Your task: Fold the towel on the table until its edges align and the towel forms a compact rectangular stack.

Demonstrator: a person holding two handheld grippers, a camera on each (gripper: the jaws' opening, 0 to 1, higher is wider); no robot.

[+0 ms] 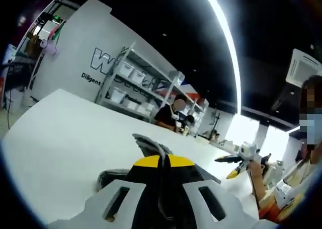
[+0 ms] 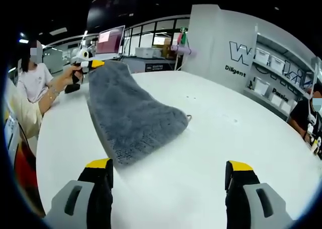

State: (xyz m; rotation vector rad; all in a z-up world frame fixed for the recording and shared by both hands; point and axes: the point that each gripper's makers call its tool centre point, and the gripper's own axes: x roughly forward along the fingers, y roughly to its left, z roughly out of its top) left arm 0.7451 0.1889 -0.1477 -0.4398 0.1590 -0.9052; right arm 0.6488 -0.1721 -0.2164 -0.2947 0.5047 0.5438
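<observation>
White table [image 2: 211, 138] in a big open lab with shelving behind, and the grey towel [image 2: 131, 118] lies on it running lengthwise away from the right gripper [image 2: 168, 181], which hovers low just short of the near edge with its jaws wide apart. Far end's lifted off the surface, pinched in the left gripper [image 2: 89, 63], jaws clamped on cloth [image 1: 151, 147]. Right one's nearer the loose edge, so I'd guess it grabs there next.

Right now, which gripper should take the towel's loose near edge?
Probably the right gripper: it is open and empty, with the grey towel's near edge just ahead on the table. The left gripper is shut on the towel.
</observation>
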